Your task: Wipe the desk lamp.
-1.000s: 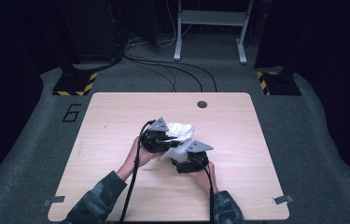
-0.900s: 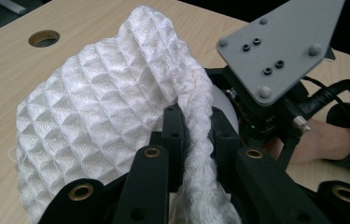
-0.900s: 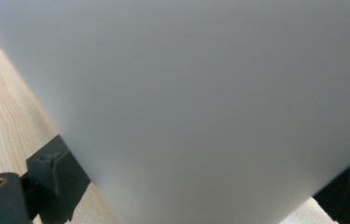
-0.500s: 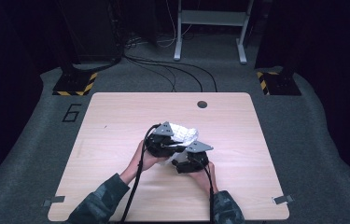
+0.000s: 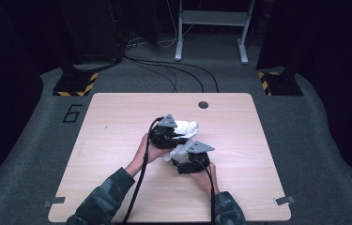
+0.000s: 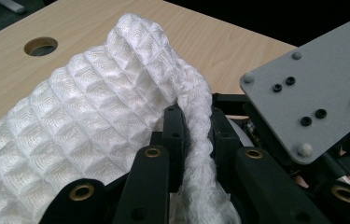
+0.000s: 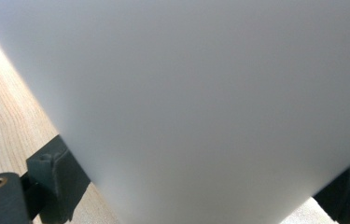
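A white waffle-weave cloth (image 5: 188, 127) lies bunched near the middle of the wooden table (image 5: 112, 122). My left gripper (image 5: 178, 136) is shut on a fold of it; in the left gripper view the cloth (image 6: 84, 116) rises in a hump from between the closed jaws of that gripper (image 6: 193, 128). My right gripper (image 5: 177, 155) sits just in front of it, close to a lower part of the cloth. In the right gripper view its jaws stand wide apart, and a pale blurred surface (image 7: 200, 93) very close to the lens hides the gap between them.
A round cable hole (image 5: 203, 104) sits near the table's far edge. The right gripper's grey plate (image 6: 312, 88) is close beside the left jaws. Cables trail from both grippers toward the near edge. Stand feet and yellow-black striped blocks are on the floor behind.
My left gripper has shifted slightly to the right with the cloth, closer to the right gripper. The right gripper has stayed put.
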`<state>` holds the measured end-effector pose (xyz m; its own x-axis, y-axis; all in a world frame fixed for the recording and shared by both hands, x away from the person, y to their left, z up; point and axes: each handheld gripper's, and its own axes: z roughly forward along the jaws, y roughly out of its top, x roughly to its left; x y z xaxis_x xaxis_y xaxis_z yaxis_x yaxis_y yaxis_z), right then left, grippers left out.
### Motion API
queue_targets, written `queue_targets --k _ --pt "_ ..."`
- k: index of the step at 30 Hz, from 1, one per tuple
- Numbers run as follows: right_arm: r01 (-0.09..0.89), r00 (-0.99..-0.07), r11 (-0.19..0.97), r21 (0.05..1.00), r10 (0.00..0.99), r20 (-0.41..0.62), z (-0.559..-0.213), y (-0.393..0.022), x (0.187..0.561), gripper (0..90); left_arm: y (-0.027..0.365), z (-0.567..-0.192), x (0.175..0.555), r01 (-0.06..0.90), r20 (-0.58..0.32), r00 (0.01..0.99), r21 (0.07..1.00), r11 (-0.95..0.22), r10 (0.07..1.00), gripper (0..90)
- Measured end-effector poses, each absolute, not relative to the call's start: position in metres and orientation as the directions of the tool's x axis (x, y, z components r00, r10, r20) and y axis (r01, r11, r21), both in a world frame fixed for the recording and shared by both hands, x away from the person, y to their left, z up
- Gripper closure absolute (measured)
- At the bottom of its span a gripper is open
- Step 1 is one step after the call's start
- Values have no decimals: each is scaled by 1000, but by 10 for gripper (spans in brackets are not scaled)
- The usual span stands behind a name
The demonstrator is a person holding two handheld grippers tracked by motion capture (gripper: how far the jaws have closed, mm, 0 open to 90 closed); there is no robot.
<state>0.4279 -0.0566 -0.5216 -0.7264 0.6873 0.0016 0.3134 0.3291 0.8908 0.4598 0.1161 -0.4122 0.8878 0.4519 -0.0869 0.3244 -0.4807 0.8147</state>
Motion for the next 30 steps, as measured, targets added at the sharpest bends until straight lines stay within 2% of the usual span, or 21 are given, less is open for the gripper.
queue_targets --k 15,30 --pt "318 -731 330 889 682 9 -522 -57 428 69 141 -409 446 320 -66 886 802 -504 459 802" --pt "317 -731 330 889 683 7 -522 -57 428 69 129 -411 428 302 -95 913 811 -502 396 801"
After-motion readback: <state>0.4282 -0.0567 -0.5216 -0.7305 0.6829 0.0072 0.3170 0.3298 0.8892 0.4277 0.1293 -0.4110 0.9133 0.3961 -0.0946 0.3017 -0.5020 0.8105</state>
